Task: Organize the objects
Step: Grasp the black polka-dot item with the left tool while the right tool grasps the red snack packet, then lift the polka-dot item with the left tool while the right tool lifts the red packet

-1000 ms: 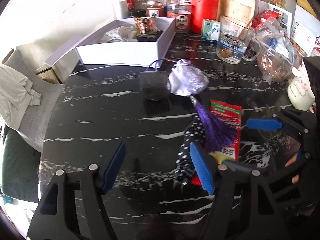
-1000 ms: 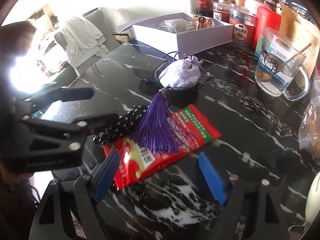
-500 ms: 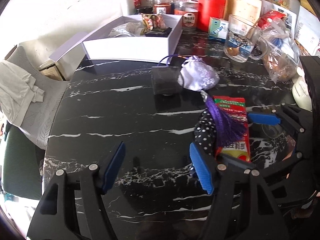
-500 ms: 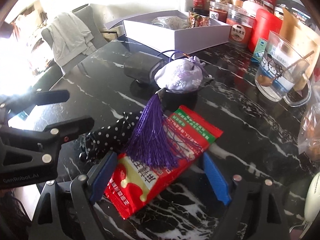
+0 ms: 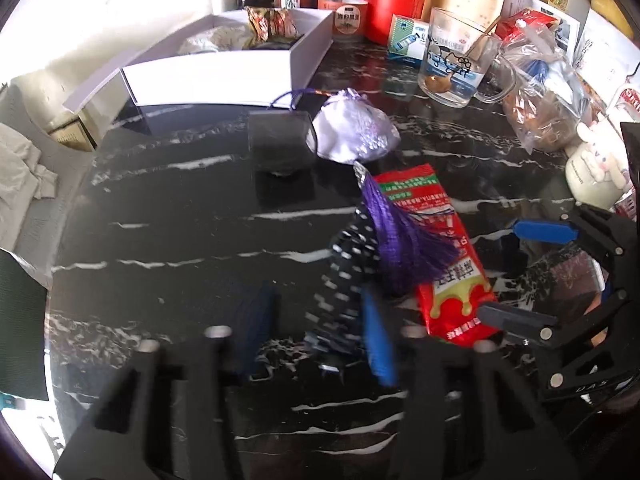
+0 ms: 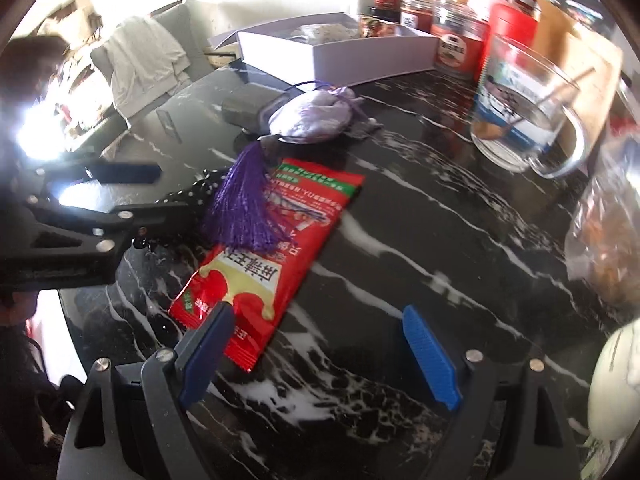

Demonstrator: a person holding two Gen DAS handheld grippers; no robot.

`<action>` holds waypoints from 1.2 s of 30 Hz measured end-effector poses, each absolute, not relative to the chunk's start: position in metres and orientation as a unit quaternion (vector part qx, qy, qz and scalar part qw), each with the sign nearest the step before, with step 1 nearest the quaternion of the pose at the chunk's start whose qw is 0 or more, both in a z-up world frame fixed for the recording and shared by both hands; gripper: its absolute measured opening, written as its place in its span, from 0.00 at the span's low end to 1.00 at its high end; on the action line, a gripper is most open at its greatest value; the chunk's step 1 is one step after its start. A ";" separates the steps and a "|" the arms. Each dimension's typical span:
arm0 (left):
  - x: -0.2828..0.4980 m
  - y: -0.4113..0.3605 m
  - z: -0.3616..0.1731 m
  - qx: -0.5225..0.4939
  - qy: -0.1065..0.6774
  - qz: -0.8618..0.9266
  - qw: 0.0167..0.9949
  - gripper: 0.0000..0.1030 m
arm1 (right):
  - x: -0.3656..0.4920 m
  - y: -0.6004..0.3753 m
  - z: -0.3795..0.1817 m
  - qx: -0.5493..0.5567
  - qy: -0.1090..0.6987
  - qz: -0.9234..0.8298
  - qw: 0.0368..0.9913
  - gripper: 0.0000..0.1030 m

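Note:
A black polka-dot cloth strip (image 5: pixel 347 280) lies on the black marble table between the pads of my left gripper (image 5: pixel 316 324), whose jaws are partly closed around it and blurred. A red snack packet (image 6: pixel 264 256) lies beside it, under a purple tassel (image 6: pixel 244 208) tied to a lilac pouch (image 6: pixel 312 114). My right gripper (image 6: pixel 316 344) is open, its left pad over the packet's near end. The packet also shows in the left wrist view (image 5: pixel 444 264), with the pouch (image 5: pixel 354 132) behind it.
A white open box (image 5: pixel 216 68) with items inside stands at the back. A dark small box (image 5: pixel 278 140) sits by the pouch. A glass mug (image 6: pixel 524 120), jars (image 5: pixel 348 16), a red canister (image 5: pixel 396 0), a plastic bag (image 5: pixel 544 104) and a white figurine (image 5: pixel 596 168) crowd the back and right.
My left gripper has moved forward over the polka-dot strip and its jaws have narrowed around it. My right gripper has shifted right, so the packet lies at its left pad.

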State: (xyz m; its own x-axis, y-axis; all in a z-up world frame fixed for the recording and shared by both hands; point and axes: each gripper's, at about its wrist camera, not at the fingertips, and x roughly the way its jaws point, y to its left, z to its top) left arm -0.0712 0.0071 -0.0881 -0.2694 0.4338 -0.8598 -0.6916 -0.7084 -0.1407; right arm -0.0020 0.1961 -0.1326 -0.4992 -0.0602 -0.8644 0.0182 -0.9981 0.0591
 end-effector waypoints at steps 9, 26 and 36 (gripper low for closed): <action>-0.060 0.008 -0.089 -0.481 0.147 0.787 0.358 0.18 | -0.012 0.165 -0.127 0.472 -0.024 -0.881 0.026 0.84; -0.032 -0.034 -0.089 -0.495 0.122 0.791 0.338 0.18 | 0.009 0.170 -0.128 0.481 0.022 -0.876 0.018 0.59; -0.006 -0.038 -0.085 -0.498 0.125 0.783 0.352 0.18 | 0.045 0.181 -0.130 0.497 0.040 -0.865 0.053 0.59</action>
